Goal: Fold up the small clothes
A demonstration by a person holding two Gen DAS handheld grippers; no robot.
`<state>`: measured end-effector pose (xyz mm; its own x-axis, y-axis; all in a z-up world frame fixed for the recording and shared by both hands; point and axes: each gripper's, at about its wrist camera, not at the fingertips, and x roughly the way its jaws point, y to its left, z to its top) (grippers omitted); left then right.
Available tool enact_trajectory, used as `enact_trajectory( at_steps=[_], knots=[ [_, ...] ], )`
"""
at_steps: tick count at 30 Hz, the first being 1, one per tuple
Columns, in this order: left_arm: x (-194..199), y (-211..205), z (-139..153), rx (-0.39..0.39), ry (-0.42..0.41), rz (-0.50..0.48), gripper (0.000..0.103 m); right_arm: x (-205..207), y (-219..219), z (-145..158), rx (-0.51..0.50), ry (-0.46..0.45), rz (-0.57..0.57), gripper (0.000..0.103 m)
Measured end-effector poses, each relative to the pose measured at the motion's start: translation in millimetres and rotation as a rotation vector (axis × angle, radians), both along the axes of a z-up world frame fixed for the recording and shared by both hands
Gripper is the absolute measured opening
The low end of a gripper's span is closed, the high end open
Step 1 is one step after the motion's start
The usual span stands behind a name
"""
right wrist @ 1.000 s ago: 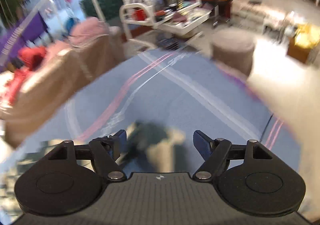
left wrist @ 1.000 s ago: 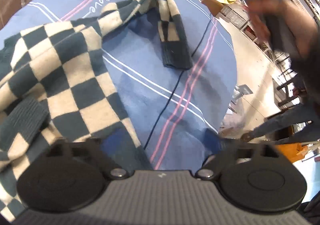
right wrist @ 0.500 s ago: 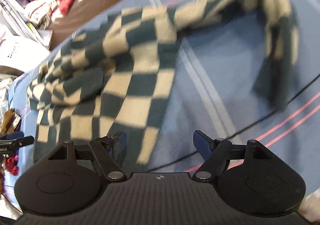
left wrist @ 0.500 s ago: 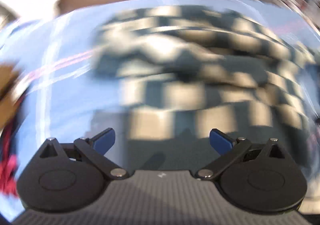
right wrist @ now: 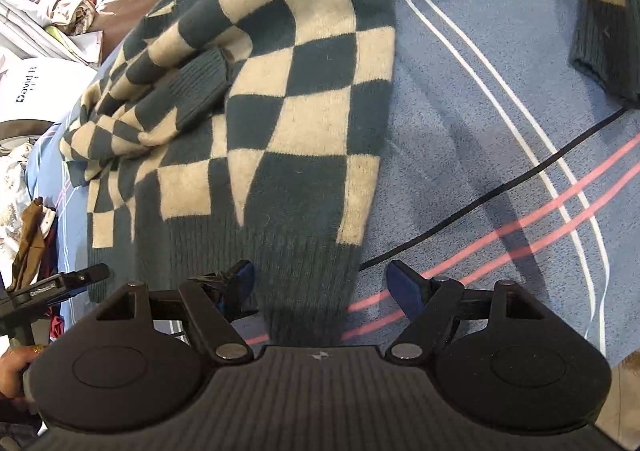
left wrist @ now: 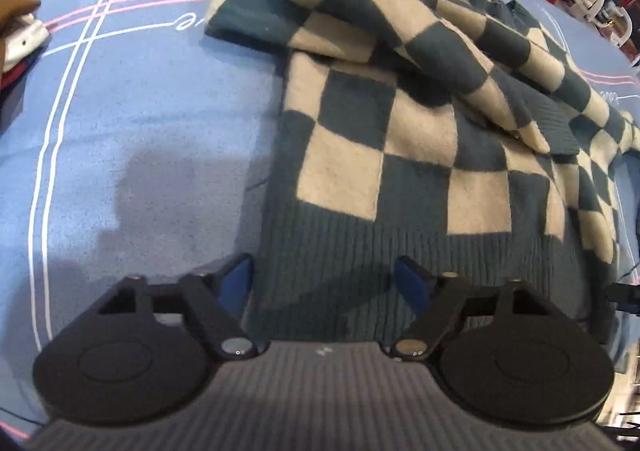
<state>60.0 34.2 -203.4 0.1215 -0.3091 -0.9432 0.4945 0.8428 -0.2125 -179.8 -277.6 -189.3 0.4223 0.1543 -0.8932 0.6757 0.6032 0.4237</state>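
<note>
Folding has barely begun: we hover the half-open left gripper [left wrist: 324, 283], jaws just closing, and the open right gripper [right wrist: 320, 283], empty-jawed, over the rumpled checkered sweater's [left wrist: 400, 139] ribbed hem [left wrist: 360, 251].

The sweater's [left wrist: 400, 123] far end is cut off by the top edge of the left wrist view. In the right wrist view, the sweater's hem [right wrist: 304, 291] runs under the right gripper [right wrist: 320, 283] body; the sleeve [right wrist: 608, 27] is cropped at the top-right edge.
</note>
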Motion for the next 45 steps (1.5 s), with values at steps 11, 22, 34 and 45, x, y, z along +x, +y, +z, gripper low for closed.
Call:
enact_trajectory(
  at_steps=[11,22,34,45],
  knots=[
    [2,4,24,-0.032,0.075,0.016,0.007,-11,0,5,0.023,-0.036,0.001,0.022],
    [-41,75,33,0.106,0.154,-0.040,0.008,-74,-18,29,0.068,0.098,0.106,0.020],
    [-23,46,82,0.144,-0.100,-0.053,0.099,-40,-14,66,-0.290,0.084,0.218,0.102],
    [-14,-1,59,0.028,0.019,0.064,0.100,114,85,57,-0.427,-0.198,0.869,0.101]
  ],
)
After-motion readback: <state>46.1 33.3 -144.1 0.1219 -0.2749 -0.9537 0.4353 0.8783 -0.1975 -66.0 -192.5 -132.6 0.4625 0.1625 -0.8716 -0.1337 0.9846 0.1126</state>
